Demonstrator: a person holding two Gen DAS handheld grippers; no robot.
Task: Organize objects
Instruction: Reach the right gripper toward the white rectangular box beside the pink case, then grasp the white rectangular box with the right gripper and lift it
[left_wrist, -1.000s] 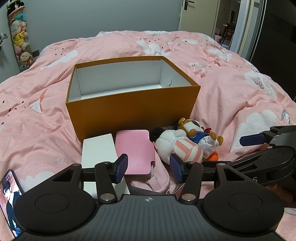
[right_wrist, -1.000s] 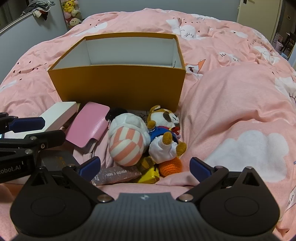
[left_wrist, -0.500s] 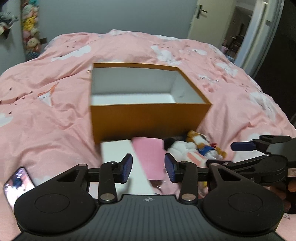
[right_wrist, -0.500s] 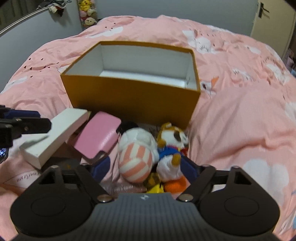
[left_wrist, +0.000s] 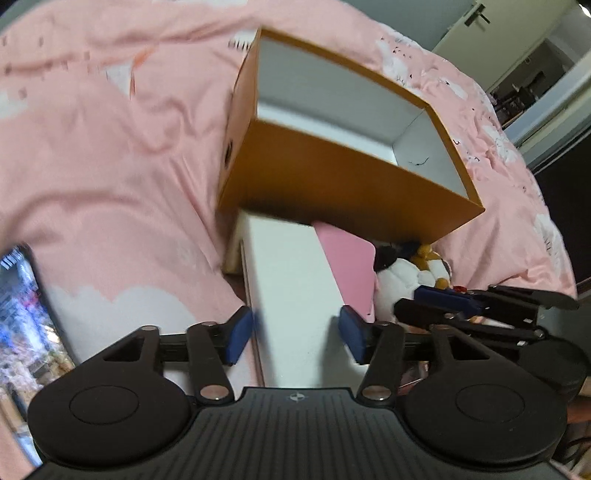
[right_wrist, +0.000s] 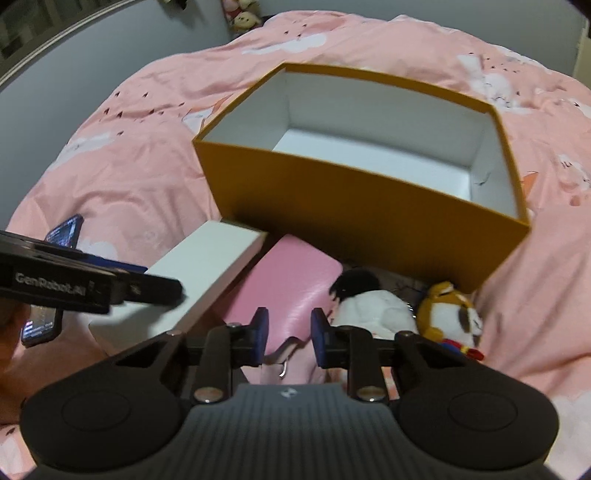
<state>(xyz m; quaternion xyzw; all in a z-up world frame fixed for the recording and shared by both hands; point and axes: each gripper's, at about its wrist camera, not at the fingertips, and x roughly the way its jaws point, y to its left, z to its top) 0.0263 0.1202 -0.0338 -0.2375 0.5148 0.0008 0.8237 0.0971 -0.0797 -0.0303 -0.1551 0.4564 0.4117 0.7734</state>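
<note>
Pink bedding with white clouds (right_wrist: 140, 173) covers the whole bed, and a big orange cardboard box with a white inside (right_wrist: 369, 206) sits on it with nothing inside. In front of the box lie a long flat white box (left_wrist: 291, 288), a soft pink pouch with a flap (right_wrist: 295, 280), and two plush toys: a white one with a black head (right_wrist: 373, 306) and a brown and white one (right_wrist: 450, 314).

The picking-up step looks to be in hand. The left gripper (left_wrist: 295, 332) has just been opening, and its blue pads now stand wide on each side of the white box, not pressing yet. Next it likely needs to squeeze and lift.

The right gripper (right_wrist: 288, 336) has just been closing. Its jaws are narrow over the pink pouch's flap, not clearly pinching it.

A phone (left_wrist: 26, 314) lies far left.
</note>
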